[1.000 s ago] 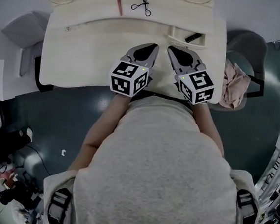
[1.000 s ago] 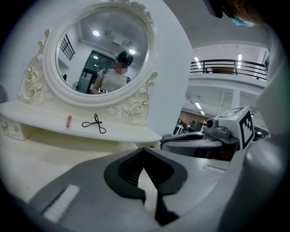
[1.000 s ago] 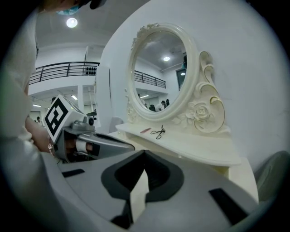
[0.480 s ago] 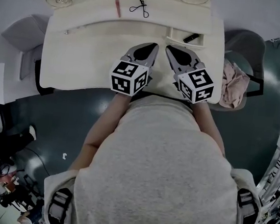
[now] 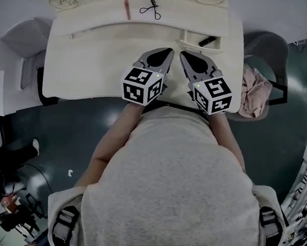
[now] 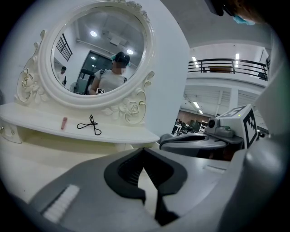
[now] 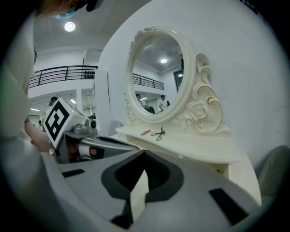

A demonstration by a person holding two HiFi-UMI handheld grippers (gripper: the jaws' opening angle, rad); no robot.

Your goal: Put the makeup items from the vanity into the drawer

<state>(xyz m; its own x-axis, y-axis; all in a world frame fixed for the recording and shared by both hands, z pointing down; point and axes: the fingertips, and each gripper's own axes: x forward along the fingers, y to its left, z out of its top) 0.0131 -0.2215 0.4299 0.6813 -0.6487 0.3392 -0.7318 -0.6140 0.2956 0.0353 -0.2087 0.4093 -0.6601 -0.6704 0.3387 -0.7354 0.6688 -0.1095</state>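
Note:
On the vanity's raised shelf [image 5: 169,16] lie a pink lipstick [image 5: 126,9] and a black eyelash curler [image 5: 150,7]; both also show in the left gripper view, lipstick [image 6: 64,123] and curler [image 6: 90,125]. A thin pale stick [image 5: 84,31] rests on the tabletop at the left. At the right a small open drawer [image 5: 189,42] holds a black item [image 5: 207,41]. My left gripper [image 5: 167,51] and right gripper [image 5: 184,54] hover side by side over the tabletop's front, both shut and empty. Neither touches any item.
The cream vanity top [image 5: 105,61] has an oval mirror [image 6: 97,54] behind the shelf. A chair with a pink cloth [image 5: 256,89] stands to the right of the vanity. A grey seat [image 5: 24,34] is at the left.
Almost nothing: both grippers stay shut over the table's front; the right one has edged slightly left and away from me.

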